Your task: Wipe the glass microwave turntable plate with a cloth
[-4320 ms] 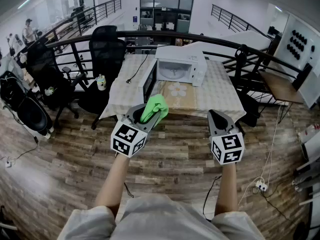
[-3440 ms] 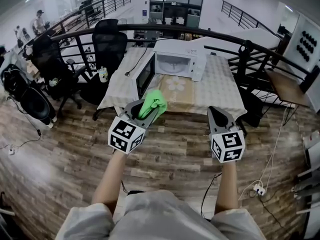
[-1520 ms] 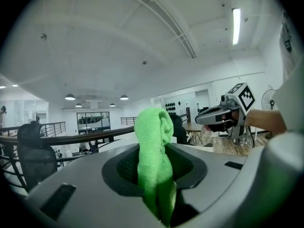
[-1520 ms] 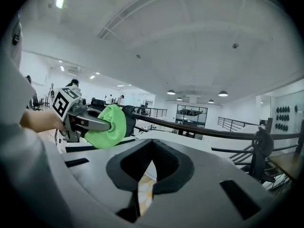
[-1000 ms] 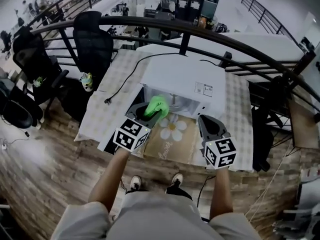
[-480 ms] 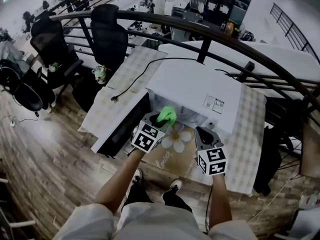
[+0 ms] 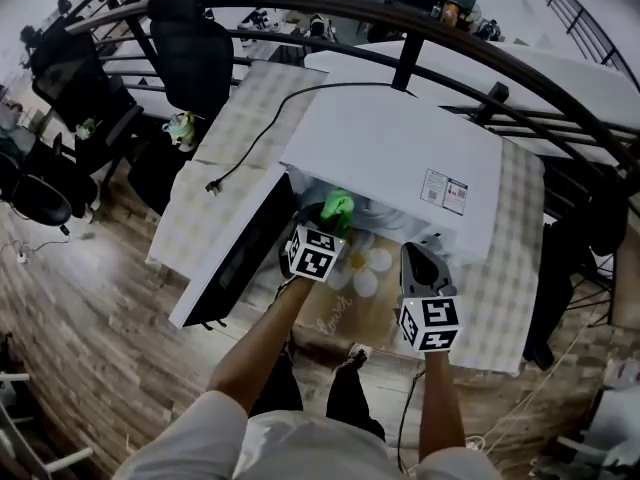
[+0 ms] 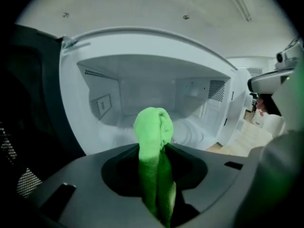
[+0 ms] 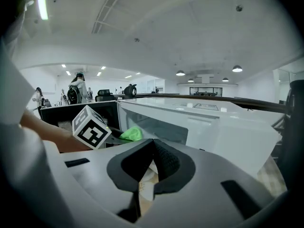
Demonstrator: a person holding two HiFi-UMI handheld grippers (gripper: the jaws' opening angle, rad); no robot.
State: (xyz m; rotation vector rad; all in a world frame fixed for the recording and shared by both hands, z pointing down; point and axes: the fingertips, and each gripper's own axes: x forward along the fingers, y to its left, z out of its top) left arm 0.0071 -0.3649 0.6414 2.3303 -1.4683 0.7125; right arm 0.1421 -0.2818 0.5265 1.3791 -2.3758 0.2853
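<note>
My left gripper (image 7: 326, 222) is shut on a bright green cloth (image 7: 337, 206) and sits right at the mouth of the white microwave (image 7: 400, 158). In the left gripper view the cloth (image 8: 153, 129) sticks out of my left gripper (image 8: 155, 161) and points into the lit cavity (image 8: 156, 91). The glass turntable plate (image 8: 197, 133) shows only faintly on the cavity floor behind the cloth. My right gripper (image 7: 421, 255) hovers right of the left one, in front of the microwave. Its pads (image 9: 164, 163) meet with nothing between them, and the right gripper (image 9: 153, 142) points at the microwave's front.
The microwave door (image 7: 237, 253) hangs open to the left, over the table edge. A tan daisy placemat (image 7: 352, 298) lies in front of the microwave on the checked tablecloth (image 7: 205, 208). A black power cord (image 7: 262, 138) trails left. Office chairs (image 7: 185, 28) and a dark railing (image 7: 420, 23) stand behind.
The person has walked from the wooden floor up to the table. The left gripper with the cloth has moved forward to the microwave opening. The right gripper came along beside it.
</note>
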